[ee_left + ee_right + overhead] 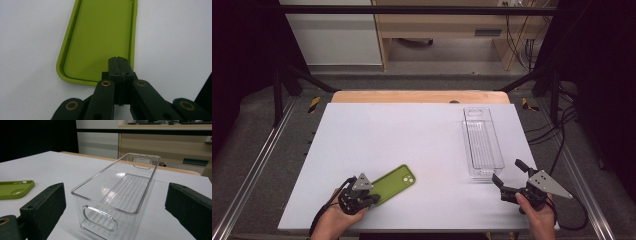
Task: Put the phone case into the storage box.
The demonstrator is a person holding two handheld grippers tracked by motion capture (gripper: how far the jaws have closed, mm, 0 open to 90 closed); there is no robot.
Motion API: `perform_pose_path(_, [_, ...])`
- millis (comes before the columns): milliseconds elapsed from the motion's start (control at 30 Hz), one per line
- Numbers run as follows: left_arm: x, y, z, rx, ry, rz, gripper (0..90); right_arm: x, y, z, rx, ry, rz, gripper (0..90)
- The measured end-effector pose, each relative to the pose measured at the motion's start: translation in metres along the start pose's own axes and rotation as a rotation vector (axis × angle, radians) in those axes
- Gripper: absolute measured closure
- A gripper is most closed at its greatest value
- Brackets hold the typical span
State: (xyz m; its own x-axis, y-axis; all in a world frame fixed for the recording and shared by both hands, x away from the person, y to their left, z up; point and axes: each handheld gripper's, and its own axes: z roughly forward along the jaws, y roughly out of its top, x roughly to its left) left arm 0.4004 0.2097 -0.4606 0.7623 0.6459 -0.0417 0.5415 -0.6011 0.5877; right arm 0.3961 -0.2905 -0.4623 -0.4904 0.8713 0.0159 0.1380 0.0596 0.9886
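High view shows the white table point(412, 135), with a clear plastic bin point(482, 143) lying lengthwise near its right edge and a green phone case point(394, 184) lying hollow side up near the front edge, left of centre. At the case's near end, the left gripper point(373, 199) has its jaws pressed together over the case's rim. Before the bin's near end, the right gripper point(507, 175) is spread wide, gripping nothing.

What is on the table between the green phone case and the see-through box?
Nothing. In the high view, bare white table lies between the green phone case and the clear box.
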Motion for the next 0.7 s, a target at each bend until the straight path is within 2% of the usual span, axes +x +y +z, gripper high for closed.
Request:
perform_pose_path(300, [-0.004, -0.009, -0.009, 0.025, 0.011, 0.019, 90.0, 0.001, -0.001, 0.002, 0.009, 0.0, -0.008, 3.4])
perform_pose_path(400, [-0.003, -0.006, -0.014, -0.003, 0.03, 0.016, 88.3, 0.001, 0.0, 0.001, 0.008, -0.004, -0.005, 3.4])
perform_pose_path(467, [-0.002, -0.002, -0.021, -0.046, 0.053, 0.026, 79.1, 0.001, 0.0, 0.0, -0.001, -0.006, 0.0, 3.3])
perform_pose_path(500, [-0.002, 0.0, -0.025, -0.069, 0.067, 0.037, 64.7, 0.001, 0.0, -0.001, 0.002, -0.004, 0.005, 3.3])
perform_pose_path(533, [-0.001, 0.002, -0.027, -0.094, 0.085, 0.043, 64.7, 0.001, 0.0, -0.001, 0.002, -0.004, 0.005, 3.3])
perform_pose_path(600, [0.003, 0.006, -0.03, -0.132, 0.104, 0.056, 49.2, 0.0, 0.0, -0.001, 0.001, -0.007, 0.005, 3.2])
perform_pose_path(700, [0.01, 0.008, -0.032, -0.181, 0.119, 0.037, 31.8, 0.0, 0.0, -0.001, 0.0, -0.004, 0.006, 3.2])
